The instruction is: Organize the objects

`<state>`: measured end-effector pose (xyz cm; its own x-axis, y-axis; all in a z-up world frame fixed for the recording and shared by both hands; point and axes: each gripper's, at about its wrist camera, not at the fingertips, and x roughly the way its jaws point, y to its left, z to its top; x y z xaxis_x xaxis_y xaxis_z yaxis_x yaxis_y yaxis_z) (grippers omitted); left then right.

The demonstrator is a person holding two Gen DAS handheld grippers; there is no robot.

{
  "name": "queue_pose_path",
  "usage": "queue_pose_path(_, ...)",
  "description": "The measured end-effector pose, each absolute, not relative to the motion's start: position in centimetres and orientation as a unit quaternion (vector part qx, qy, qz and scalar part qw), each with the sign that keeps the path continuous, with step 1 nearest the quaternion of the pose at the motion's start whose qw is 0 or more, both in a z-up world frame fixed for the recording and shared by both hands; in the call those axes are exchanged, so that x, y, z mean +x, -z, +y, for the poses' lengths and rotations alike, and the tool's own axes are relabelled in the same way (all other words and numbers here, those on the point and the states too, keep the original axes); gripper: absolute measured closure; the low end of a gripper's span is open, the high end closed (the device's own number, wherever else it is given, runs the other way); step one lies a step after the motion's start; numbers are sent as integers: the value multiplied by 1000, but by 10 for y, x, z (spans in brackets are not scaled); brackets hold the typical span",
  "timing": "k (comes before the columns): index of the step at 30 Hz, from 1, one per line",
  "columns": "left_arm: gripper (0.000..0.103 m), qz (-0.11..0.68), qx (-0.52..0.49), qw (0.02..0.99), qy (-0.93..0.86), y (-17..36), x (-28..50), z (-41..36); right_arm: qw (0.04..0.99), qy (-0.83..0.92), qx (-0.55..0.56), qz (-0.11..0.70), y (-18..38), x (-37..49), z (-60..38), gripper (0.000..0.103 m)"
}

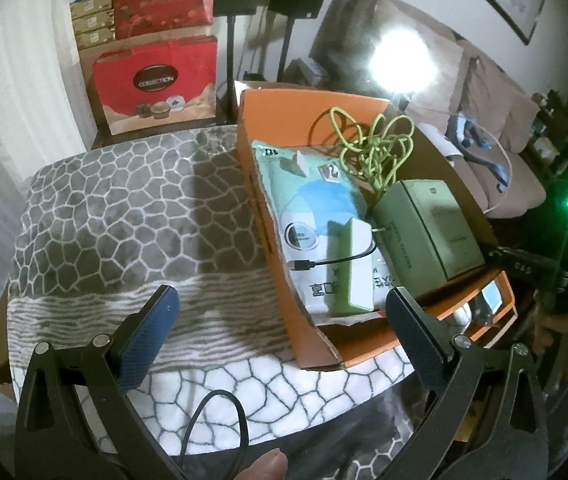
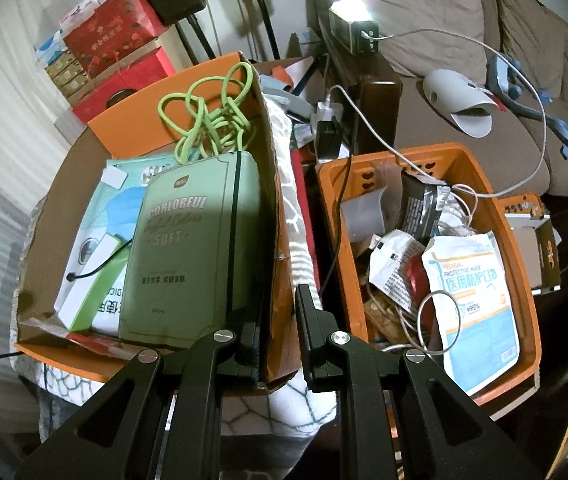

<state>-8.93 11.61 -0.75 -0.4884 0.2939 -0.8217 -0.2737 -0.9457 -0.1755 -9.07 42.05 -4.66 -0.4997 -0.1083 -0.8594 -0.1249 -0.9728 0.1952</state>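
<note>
An orange cardboard box (image 1: 267, 216) (image 2: 131, 124) sits on a patterned grey and white blanket (image 1: 123, 208). In it lie a mask pack (image 1: 308, 200), a green tissue box (image 2: 195, 248) (image 1: 428, 224), a tangled lime cable (image 2: 211, 112) (image 1: 380, 140) and a white and green power bank (image 1: 354, 268) with a black lead. My left gripper (image 1: 284, 332) stands open over the blanket at the box's near left wall, nothing between its blue pads (image 1: 151, 332). My right gripper (image 2: 277, 332) is shut on the box's right wall (image 2: 273, 240).
An orange plastic basket (image 2: 436, 156) right of the box holds mask packs, wrappers and cables. Red gift boxes (image 1: 155, 80) and speaker stands (image 1: 231, 52) stand behind. A brown sofa (image 2: 464, 128) with a lamp (image 2: 352, 24) lies at the right. A black cable (image 1: 219, 420) hangs below my left gripper.
</note>
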Motion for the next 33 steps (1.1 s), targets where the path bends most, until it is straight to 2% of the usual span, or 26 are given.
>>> queue_pose_path(4,0,-16,-477,158,-864,8,-88,113,15,-861,-496,111,44,-89,420,85)
queue_pose_path(5,0,-16,-477,157,-865,8,-87,112,22,-863,-494,107,43,-90,420,79)
queue_pose_path(6,0,-15,-476,154,-866,8,-86,111,28,-865,-491,104,43,-87,420,66)
queue_pose_path(8,0,-13,-471,146,-870,7,-84,109,45,-868,-485,99,41,-84,422,52)
queue_pose_path(9,0,-13,-469,145,-871,7,-83,108,54,-870,-482,93,40,-83,423,50)
queue_pose_path(19,0,-12,-450,131,-883,-1,-68,96,87,-890,-446,31,22,-63,403,48)
queue_pose_path(25,0,-14,-445,122,-887,-3,-61,87,73,-903,-422,25,10,-52,384,46)
queue_pose_path(31,0,-12,-434,107,-895,-7,-54,80,58,-916,-396,15,-4,-43,358,39)
queue_pose_path(33,0,-9,-428,100,-898,-9,-51,78,52,-920,-388,9,-8,-38,347,34)
